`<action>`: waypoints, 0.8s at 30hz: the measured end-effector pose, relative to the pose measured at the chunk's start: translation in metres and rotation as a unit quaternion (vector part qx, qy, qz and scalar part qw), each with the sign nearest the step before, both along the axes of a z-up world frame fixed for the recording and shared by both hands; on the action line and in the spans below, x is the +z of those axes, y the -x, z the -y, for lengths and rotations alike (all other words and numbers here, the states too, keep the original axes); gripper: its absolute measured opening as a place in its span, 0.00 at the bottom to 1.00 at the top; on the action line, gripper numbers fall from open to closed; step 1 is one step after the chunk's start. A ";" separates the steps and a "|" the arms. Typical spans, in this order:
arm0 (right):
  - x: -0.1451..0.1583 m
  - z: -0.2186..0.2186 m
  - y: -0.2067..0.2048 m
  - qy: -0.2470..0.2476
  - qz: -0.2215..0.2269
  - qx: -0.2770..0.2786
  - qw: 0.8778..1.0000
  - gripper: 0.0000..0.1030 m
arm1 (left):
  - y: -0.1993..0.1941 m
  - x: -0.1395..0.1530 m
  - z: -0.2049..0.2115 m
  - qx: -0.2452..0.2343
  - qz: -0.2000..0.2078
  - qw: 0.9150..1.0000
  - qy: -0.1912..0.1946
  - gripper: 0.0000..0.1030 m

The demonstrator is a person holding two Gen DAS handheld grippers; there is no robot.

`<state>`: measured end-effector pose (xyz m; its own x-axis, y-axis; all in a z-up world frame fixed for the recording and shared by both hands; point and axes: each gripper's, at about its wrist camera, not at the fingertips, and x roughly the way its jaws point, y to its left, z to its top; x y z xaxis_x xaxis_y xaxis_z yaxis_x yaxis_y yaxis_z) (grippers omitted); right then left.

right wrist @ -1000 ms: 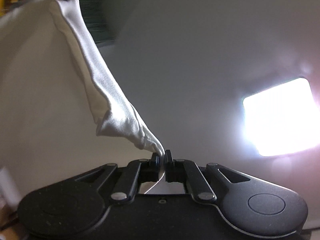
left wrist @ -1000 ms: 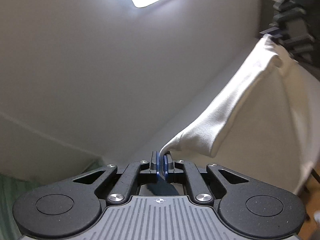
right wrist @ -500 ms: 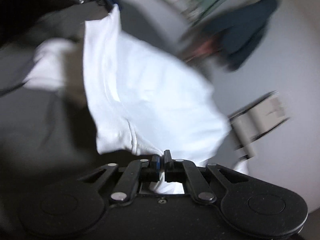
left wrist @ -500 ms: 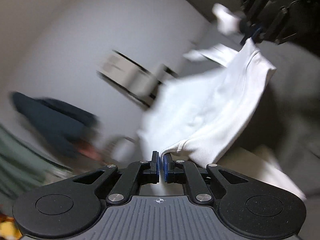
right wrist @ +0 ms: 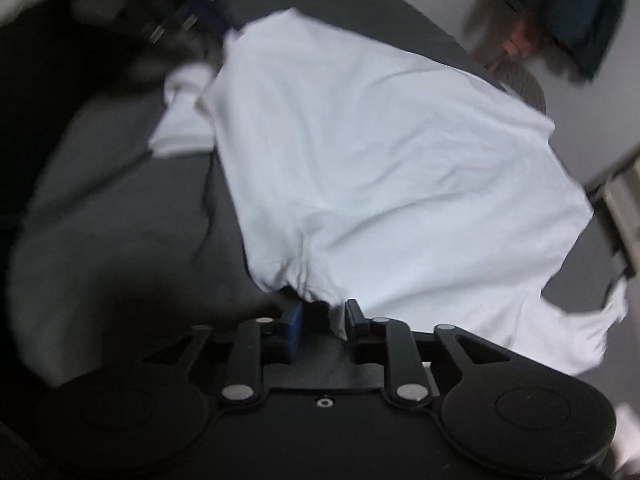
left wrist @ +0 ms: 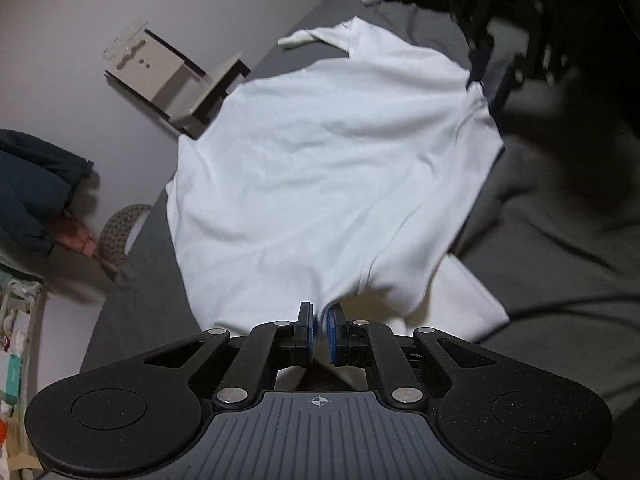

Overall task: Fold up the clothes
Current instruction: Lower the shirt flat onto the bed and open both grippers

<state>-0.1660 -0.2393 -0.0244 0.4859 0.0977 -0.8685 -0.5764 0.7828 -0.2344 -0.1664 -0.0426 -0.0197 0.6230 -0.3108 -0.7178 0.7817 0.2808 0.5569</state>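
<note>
left gripper [left wrist: 319, 330] pinching white cotton T-shirt [left wrist: 328, 168] edge | right gripper [right wrist: 323, 318] jaws apart, shirt between | shirt ahead on dark grey bedcover [left wrist: 560, 248]

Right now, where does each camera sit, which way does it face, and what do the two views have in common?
Left wrist: sits on the left tool, looks along its fingers across the white shirt on the dark bed; the right tool shows opposite.
Right wrist: sits on the right tool, looks back over the shirt; the left tool shows top left, blurred.
Shared: the shirt, the bed, and each other's tool.
</note>
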 end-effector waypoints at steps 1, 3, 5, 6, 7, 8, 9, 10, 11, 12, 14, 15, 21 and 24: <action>0.011 0.009 0.007 -0.022 -0.002 -0.017 1.000 0.32 | 0.001 0.001 -0.004 -0.001 -0.006 1.000 -0.003 0.07; 0.027 0.038 0.013 -0.054 0.007 -0.075 0.996 0.35 | 0.003 0.009 -0.015 0.000 -0.018 1.000 -0.001 0.07; 0.028 0.077 0.008 -0.081 0.020 -0.156 0.984 0.36 | 0.000 0.018 -0.022 0.016 -0.019 1.000 0.015 0.09; 0.031 0.101 0.000 -0.091 0.026 -0.205 0.974 0.36 | -0.002 0.023 -0.024 0.026 -0.017 0.999 0.027 0.15; 0.032 0.126 -0.009 -0.101 0.029 -0.261 0.960 0.36 | -0.004 0.027 -0.024 0.037 -0.015 0.998 0.046 0.24; 0.033 0.152 -0.018 -0.112 0.032 -0.316 0.942 0.36 | -0.005 0.034 -0.025 0.046 -0.013 0.996 0.074 0.30; 0.029 0.178 -0.030 -0.126 0.026 -0.366 0.922 0.36 | -0.008 0.042 -0.023 0.055 -0.013 0.993 0.107 0.47; 0.026 0.203 -0.041 -0.141 0.020 -0.415 0.899 0.36 | -0.010 0.049 -0.021 0.061 -0.014 0.988 0.144 0.68; 0.020 0.228 -0.052 -0.157 0.019 -0.462 0.873 0.36 | -0.012 0.054 -0.016 0.061 -0.016 0.982 0.181 0.74; 0.017 0.246 -0.061 -0.176 0.019 -0.485 0.856 0.36 | -0.014 0.057 -0.010 0.057 -0.017 0.975 0.212 0.78; 0.007 0.276 -0.080 -0.207 0.018 -0.524 0.826 0.36 | -0.021 0.060 0.008 0.055 -0.028 0.964 0.260 0.78; 0.001 0.283 -0.088 -0.210 0.014 -0.535 0.818 0.36 | -0.025 0.058 0.019 0.057 -0.034 0.958 0.280 0.78; -0.033 0.306 -0.126 -0.173 0.006 -0.586 0.792 0.35 | -0.059 0.032 0.072 0.083 -0.093 0.920 0.371 0.78; -0.033 0.308 -0.126 -0.190 0.000 -0.589 0.785 0.06 | -0.073 0.009 0.087 0.097 -0.115 0.910 0.387 0.78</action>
